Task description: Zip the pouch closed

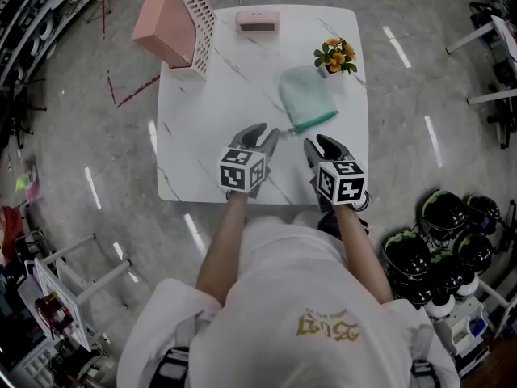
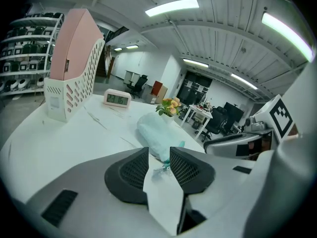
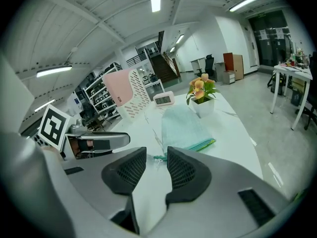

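Low in the head view, the fingers (image 1: 254, 133) of left gripper (image 1: 266, 133) and right gripper (image 1: 321, 142) stand apart, empty. Both aim at the zipper end (image 1: 294, 128) of the pouch (image 1: 305, 94) lying on the table (image 1: 210, 111), probably so one anchors while the other pulls.

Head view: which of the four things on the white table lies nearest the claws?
The pale teal fabric pouch, lying flat just beyond the left claw and right claw. The potted orange flowers, pink clock and pink-and-white file holder stand farther back.
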A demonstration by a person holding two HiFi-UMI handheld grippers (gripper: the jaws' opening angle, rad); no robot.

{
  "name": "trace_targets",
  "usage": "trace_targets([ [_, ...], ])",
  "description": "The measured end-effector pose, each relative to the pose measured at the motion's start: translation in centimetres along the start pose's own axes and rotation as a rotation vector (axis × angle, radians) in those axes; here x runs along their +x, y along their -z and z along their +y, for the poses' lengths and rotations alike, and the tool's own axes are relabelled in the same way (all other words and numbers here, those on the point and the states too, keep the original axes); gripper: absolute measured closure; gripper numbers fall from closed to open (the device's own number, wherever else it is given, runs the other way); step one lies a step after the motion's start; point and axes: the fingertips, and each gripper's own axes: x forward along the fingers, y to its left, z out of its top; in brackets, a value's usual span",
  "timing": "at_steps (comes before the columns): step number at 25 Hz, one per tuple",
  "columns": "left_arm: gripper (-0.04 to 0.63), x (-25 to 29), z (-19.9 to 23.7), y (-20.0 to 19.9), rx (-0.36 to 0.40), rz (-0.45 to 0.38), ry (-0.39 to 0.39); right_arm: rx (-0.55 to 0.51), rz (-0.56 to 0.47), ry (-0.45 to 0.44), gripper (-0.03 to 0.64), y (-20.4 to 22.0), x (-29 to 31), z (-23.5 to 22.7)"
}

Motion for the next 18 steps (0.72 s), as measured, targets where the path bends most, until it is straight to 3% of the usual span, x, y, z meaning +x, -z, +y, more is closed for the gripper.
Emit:
trace_targets([
  [9, 0.448, 2.0, -0.2, 2.2, 0.024, 0.08, 0.033, -0.02, 0.094, -0.034, 0.477, 2.4, 2.8, 0.7],
  [18, 0.445, 4.1, 0.0, 2.9, 0.118, 0.109, 0.043, -0.047, 0.148, -0.041, 0.486, 3.7, 5.6, 0.5],
])
